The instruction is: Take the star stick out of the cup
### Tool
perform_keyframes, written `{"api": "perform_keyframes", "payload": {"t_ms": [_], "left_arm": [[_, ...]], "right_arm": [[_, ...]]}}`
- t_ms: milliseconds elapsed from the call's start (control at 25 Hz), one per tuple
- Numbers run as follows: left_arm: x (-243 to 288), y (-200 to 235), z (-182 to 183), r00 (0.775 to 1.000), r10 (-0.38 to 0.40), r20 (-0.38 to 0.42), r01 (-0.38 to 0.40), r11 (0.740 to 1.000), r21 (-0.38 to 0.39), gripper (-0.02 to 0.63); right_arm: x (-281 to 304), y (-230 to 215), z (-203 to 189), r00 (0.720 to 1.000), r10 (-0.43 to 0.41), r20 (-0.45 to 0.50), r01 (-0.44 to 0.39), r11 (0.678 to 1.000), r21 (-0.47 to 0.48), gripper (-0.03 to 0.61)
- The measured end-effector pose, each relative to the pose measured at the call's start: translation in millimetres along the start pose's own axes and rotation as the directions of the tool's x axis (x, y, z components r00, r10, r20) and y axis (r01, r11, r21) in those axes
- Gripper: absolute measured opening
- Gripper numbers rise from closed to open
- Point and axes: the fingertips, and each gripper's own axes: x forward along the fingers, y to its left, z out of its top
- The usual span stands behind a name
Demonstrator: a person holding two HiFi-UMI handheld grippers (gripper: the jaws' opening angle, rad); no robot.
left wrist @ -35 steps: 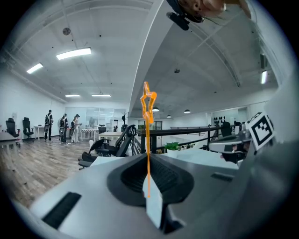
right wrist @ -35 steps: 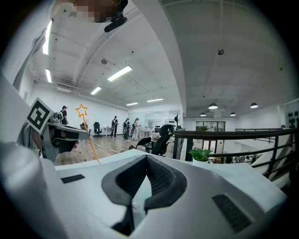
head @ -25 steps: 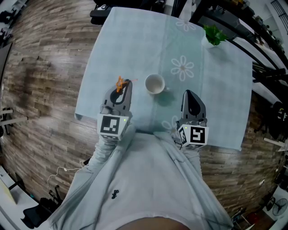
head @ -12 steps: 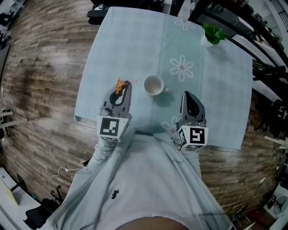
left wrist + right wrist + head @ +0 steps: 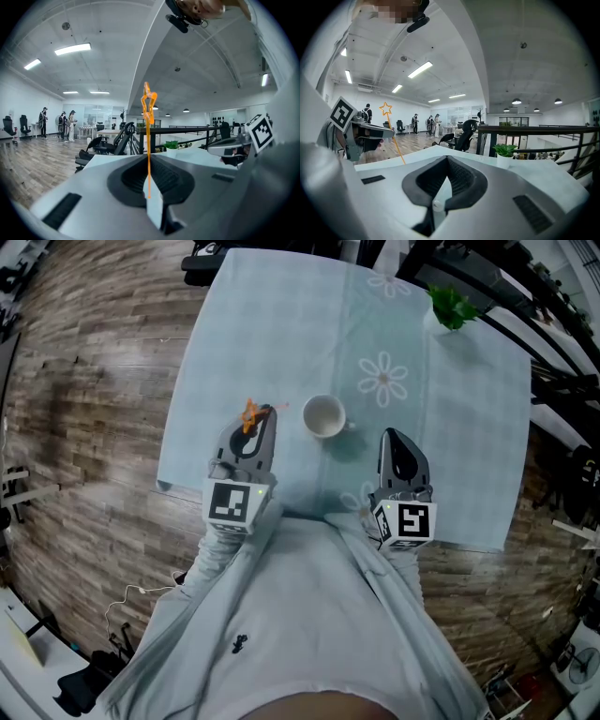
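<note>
The orange star stick [image 5: 249, 414] stands upright between the jaws of my left gripper [image 5: 262, 415], which is shut on its thin stem. It is out of the white cup [image 5: 323, 416], which sits on the pale blue tablecloth [image 5: 281, 324] just right of that gripper. In the left gripper view the star stick [image 5: 149, 140] rises from the closed left gripper [image 5: 150, 190], star at the top. My right gripper [image 5: 390, 436] hovers right of the cup and nearer me, shut with nothing in it. From the right gripper [image 5: 439, 199] view, the star stick [image 5: 386, 109] and left gripper [image 5: 361, 133] show at the left.
A small green plant [image 5: 450, 307] in a white pot stands at the table's far right corner. Black chairs and metal frames [image 5: 553, 362] crowd the far and right sides. Wood floor [image 5: 84, 427] lies to the left. The tablecloth carries daisy prints [image 5: 384, 382].
</note>
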Motion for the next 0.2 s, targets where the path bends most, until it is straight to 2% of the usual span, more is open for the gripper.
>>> {"api": "perform_keyframes", "payload": {"t_ms": [200], "left_arm": [[3.3, 2.3, -1.1, 1.0, -0.001, -0.002, 0.001, 1.0, -0.004, 0.028]], "right_arm": [[5.4, 1.1, 1.5, 1.0, 0.01, -0.005, -0.01, 1.0, -0.011, 0.014]]}}
